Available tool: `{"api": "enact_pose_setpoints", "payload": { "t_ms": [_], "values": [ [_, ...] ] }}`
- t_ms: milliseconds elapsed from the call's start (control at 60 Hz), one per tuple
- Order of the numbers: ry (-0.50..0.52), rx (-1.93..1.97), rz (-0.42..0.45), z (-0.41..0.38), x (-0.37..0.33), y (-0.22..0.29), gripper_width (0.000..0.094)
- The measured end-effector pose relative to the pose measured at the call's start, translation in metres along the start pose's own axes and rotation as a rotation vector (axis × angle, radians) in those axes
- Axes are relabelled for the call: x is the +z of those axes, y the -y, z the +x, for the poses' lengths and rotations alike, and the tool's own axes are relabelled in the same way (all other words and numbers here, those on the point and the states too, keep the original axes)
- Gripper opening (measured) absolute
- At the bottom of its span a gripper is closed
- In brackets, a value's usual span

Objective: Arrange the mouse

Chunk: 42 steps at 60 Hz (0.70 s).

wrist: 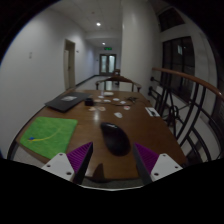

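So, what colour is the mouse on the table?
Black. The mouse shows best in the gripper view, just ahead of the open gripper.

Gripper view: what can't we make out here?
- Mouse: near end hidden behind the open claw; buttons too dark to tell.
- Small items farther along the table: too small to identify.
- Laptop: too dark for detail.
- Green mat: near edge cut off.

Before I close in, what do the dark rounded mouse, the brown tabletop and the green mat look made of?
The dark rounded mouse, standing between the open fingers of the gripper, looks like matte black plastic: no glare. The brown tabletop seems polished wood or laminate, showing soft reflections. The green flat mat looks like dull rubber or vinyl, though that is uncertain.
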<state>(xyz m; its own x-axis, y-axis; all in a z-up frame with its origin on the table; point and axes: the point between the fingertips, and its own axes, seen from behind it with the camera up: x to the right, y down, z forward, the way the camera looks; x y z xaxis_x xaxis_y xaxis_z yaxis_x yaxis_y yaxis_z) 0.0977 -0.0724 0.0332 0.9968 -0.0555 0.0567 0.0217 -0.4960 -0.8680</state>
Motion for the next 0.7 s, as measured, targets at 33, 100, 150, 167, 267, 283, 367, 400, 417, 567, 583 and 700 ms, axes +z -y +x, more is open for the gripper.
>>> {"api": "enact_pose_setpoints", "payload": {
  "t_ms": [33, 100, 150, 167, 267, 283, 367, 400, 417, 567, 583, 700],
  "values": [
    [-0.015, 0.001, -0.018, 0.014, 0.018, -0.003, 0.0812],
    [-0.001, 0.005, -0.050, 0.023, 0.047, -0.008, 0.0813],
    [0.013, 0.000, -0.069, 0.019, 0.048, -0.010, 0.0809],
    [0.012, -0.002, -0.073, 0.020, 0.052, -0.011, 0.0809],
    [0.031, 0.019, -0.077, 0.025, 0.087, -0.004, 0.0805],
    [0.030, 0.027, -0.080, 0.020, 0.080, -0.003, 0.0801],
    [0.015, 0.029, -0.076, 0.027, 0.098, 0.007, 0.0750],
    [0.000, 0.021, -0.073, 0.031, 0.107, 0.013, 0.0696],
    [-0.008, 0.020, -0.073, 0.033, 0.111, 0.015, 0.0683],
    [-0.065, 0.018, -0.086, 0.052, 0.130, 0.025, 0.0493],
    [-0.065, 0.018, -0.085, 0.052, 0.130, 0.025, 0.0476],
    [-0.043, 0.024, -0.066, 0.053, 0.131, 0.028, 0.0354]
  ]
}}
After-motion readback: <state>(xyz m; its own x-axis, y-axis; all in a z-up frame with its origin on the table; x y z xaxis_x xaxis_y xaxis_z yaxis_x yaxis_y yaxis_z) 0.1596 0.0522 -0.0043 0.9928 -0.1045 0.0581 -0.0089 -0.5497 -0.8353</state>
